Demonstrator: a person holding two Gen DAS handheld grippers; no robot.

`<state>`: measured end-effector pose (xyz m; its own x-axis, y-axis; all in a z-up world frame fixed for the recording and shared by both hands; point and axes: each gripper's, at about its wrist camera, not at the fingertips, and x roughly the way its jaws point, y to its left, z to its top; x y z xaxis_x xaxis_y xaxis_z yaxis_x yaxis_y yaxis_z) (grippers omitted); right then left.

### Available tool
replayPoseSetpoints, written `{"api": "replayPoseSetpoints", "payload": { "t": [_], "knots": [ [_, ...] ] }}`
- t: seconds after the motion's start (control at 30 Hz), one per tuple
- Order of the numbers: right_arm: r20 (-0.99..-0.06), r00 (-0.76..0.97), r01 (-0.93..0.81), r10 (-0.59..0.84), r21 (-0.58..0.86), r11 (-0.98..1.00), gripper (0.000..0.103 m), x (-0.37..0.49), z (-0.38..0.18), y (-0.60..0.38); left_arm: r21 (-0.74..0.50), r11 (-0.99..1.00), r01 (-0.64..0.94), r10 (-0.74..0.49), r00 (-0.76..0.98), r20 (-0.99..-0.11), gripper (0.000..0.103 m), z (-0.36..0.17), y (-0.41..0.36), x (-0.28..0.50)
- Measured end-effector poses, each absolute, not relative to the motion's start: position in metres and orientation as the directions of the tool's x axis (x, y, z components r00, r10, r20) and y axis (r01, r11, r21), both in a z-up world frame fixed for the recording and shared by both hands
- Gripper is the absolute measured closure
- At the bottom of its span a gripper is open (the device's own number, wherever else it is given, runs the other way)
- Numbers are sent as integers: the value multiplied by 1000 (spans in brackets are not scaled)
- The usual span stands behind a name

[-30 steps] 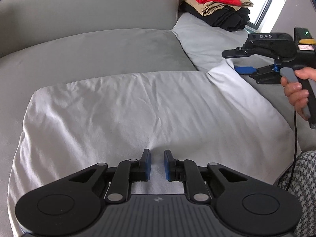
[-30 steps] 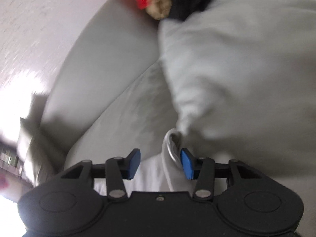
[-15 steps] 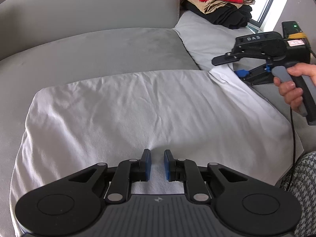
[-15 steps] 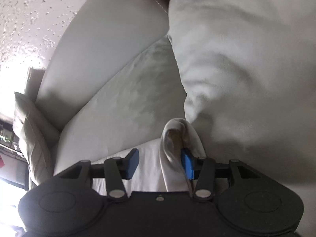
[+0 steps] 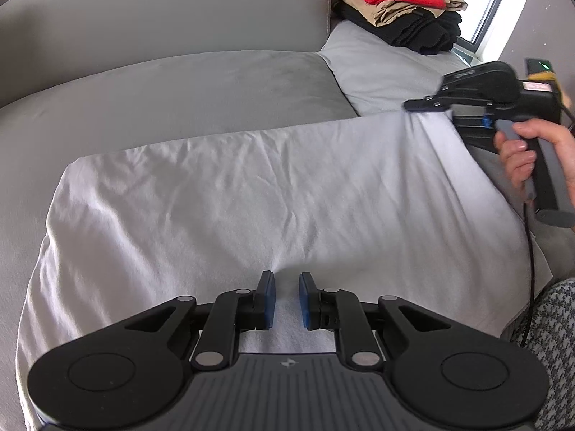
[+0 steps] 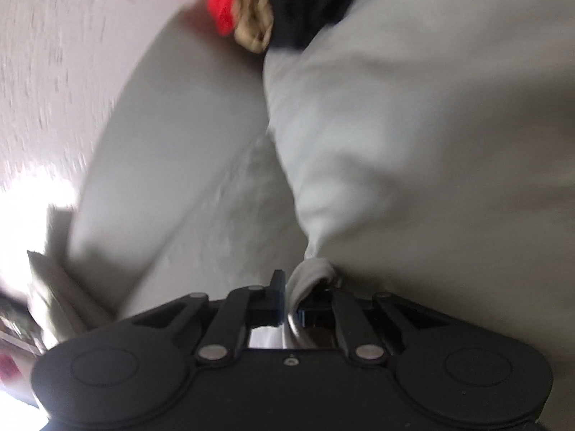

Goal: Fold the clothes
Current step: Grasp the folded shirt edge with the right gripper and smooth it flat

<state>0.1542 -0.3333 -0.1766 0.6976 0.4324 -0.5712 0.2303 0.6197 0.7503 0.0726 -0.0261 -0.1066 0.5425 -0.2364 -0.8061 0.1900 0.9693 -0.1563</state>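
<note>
A white garment point(image 5: 258, 194) lies spread flat on a grey sofa. My left gripper point(image 5: 286, 296) rests on its near edge, jaws a little apart with cloth lying between the blue pads; it is not pinched. My right gripper point(image 5: 431, 109) is at the garment's far right corner, shut on the cloth and lifting it. In the right wrist view the right gripper point(image 6: 293, 300) has a bunched fold of the white garment point(image 6: 309, 276) clamped between its jaws. That view is blurred.
A stack of folded clothes point(image 5: 402, 3), red on tan on black, sits on a grey cushion point(image 5: 381, 72) at the back right. The sofa backrest point(image 5: 161, 18) runs behind. A houndstooth fabric point(image 5: 550, 327) is at the lower right.
My right gripper has closed on the garment's far right corner and raised it. The left gripper has stayed in place.
</note>
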Motion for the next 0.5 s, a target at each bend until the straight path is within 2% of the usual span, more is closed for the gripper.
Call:
{"api": "replayPoseSetpoints", "payload": {
  "t": [0.1, 0.33, 0.5],
  "knots": [
    [-529, 727, 258, 438, 802, 539, 96, 147, -177, -351, -157, 969, 190, -237, 544, -805, 89, -107, -25, 72],
    [-497, 758, 308, 423, 844, 440, 96, 131, -176, -377, -160, 969, 188, -239, 545, -804, 85, -108, -23, 72],
    [-538, 777, 331, 328, 791, 514, 95, 122, -162, -386, -155, 969, 193, -238, 547, -803, 85, -108, -23, 70]
  ]
}}
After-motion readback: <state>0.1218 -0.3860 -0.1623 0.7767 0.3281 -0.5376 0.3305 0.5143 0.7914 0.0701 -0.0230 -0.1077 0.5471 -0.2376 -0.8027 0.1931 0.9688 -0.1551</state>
